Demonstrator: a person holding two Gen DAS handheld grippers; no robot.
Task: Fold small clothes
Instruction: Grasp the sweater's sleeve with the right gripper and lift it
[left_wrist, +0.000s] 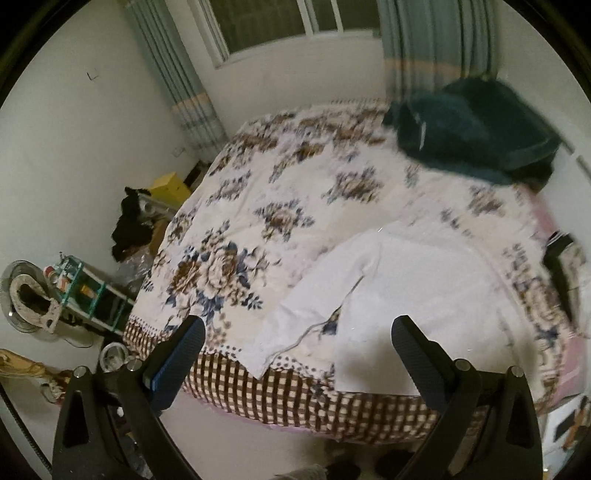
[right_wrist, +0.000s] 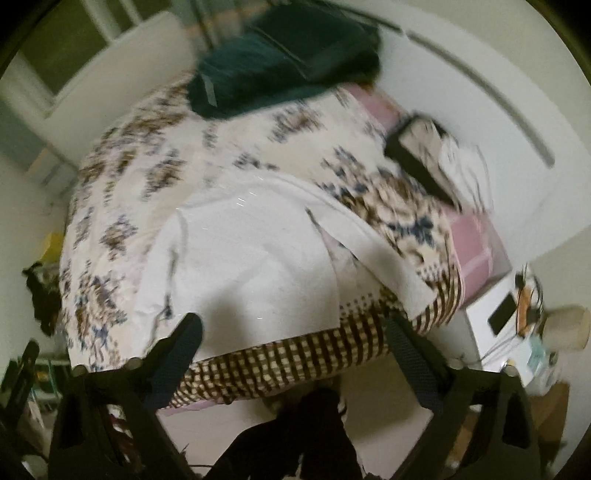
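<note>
A white long-sleeved garment (left_wrist: 413, 291) lies spread on a bed with a floral cover (left_wrist: 288, 192), its hem near the bed's checked front edge. In the right wrist view the same white garment (right_wrist: 255, 258) fills the middle, one sleeve running out to the right. My left gripper (left_wrist: 297, 332) hangs open above the garment's left sleeve and hem, nothing between its fingers. My right gripper (right_wrist: 293, 330) stands open over the hem at the bed's edge, with nothing in it. Both views are blurred.
A dark teal blanket pile (left_wrist: 476, 129) sits at the far end of the bed. A black box (right_wrist: 417, 155) with white items rests at the right edge. Cluttered shelves (left_wrist: 92, 295) stand on the left, a white side table (right_wrist: 509, 325) on the right.
</note>
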